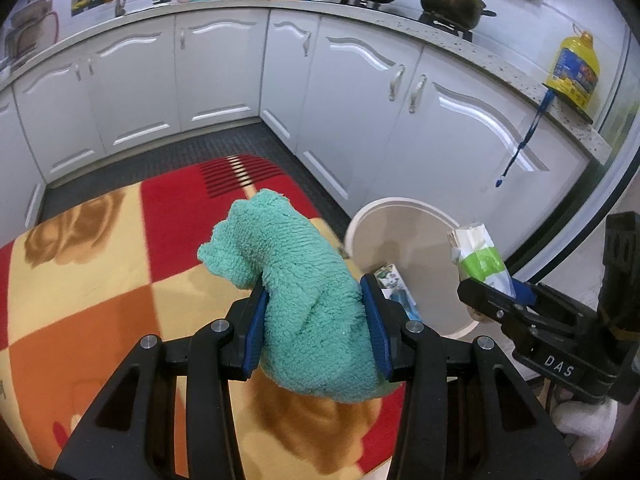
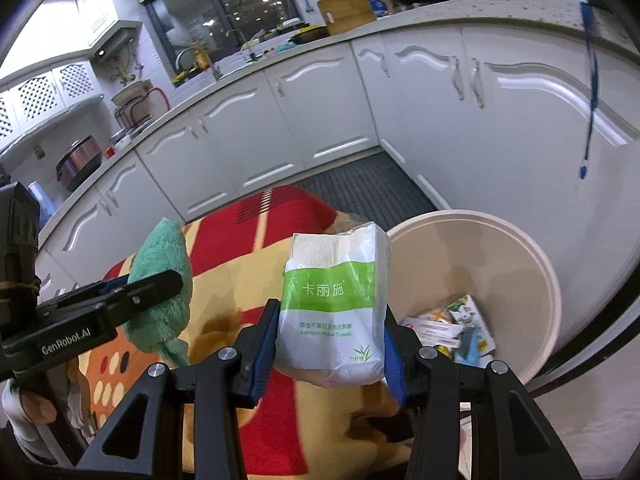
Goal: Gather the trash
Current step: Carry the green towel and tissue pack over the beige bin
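**Both grippers loaded beside the bin**

Right now the left gripper [image 1: 316,320] pinches a teal cloth [image 1: 296,280] between its blue pads; the fluffy cloth bulges up out of the jaws and droops below them. From the right wrist view, the same cloth [image 2: 160,280] shows at the left, clamped in the left gripper [image 2: 148,288], just above a red, orange and cream blanket [image 2: 256,248].

The right gripper [image 2: 330,340] is pressed on a tissue pack [image 2: 336,304], white and green with its top end torn open. The pack stands roughly upright in the jaws, one pad on each side. In the left wrist view this pack [image 1: 478,256] sits at the right, held in the right gripper [image 1: 496,292], over the near rim of a cream bin [image 1: 400,216].

The bin [image 2: 532,264] stands on the floor to the right of the blanket, near white cabinets [image 2: 440,92]. Inside it, at the bottom, lie a few printed wrappers [image 2: 464,328]. The cloth hangs over the blanket's right edge, just left of the bin. The pack is above the gap between blanket and bin, near the bin's left rim.

On the far counter a yellow bottle [image 1: 574,68] stands at the right, with a blue cord [image 1: 524,136] hanging below it.
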